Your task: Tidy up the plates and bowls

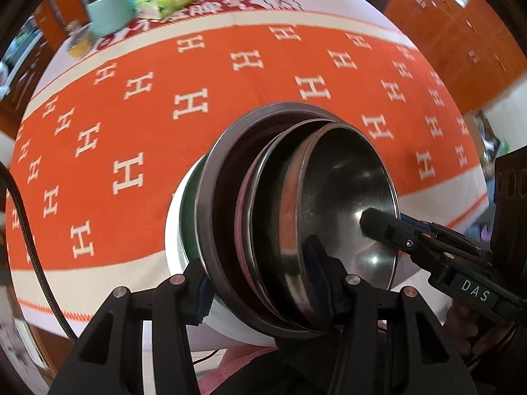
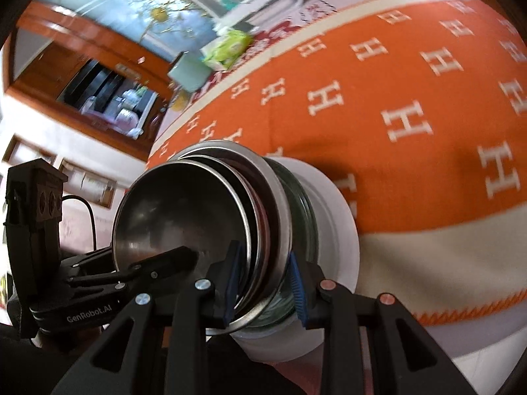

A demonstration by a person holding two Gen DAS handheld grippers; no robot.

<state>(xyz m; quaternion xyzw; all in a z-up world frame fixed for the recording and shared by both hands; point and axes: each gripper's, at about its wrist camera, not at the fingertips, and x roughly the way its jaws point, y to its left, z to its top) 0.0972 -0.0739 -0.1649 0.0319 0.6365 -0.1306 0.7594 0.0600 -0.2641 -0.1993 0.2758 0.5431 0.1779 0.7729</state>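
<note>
A tilted nested stack of steel bowls and a white plate (image 1: pixel 184 230) is being gripped at opposite rims by the left tongs (image 1: pixel 260 284) and right tongs (image 2: pixel 263 283), above the orange H-patterned tabletop (image 1: pixel 197 65).

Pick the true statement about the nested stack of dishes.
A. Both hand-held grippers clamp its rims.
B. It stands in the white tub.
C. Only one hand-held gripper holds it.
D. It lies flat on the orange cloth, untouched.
A: the left hand-held gripper and the right hand-held gripper each pinch the rims of the tilted stack of dishes on opposite sides.
</note>
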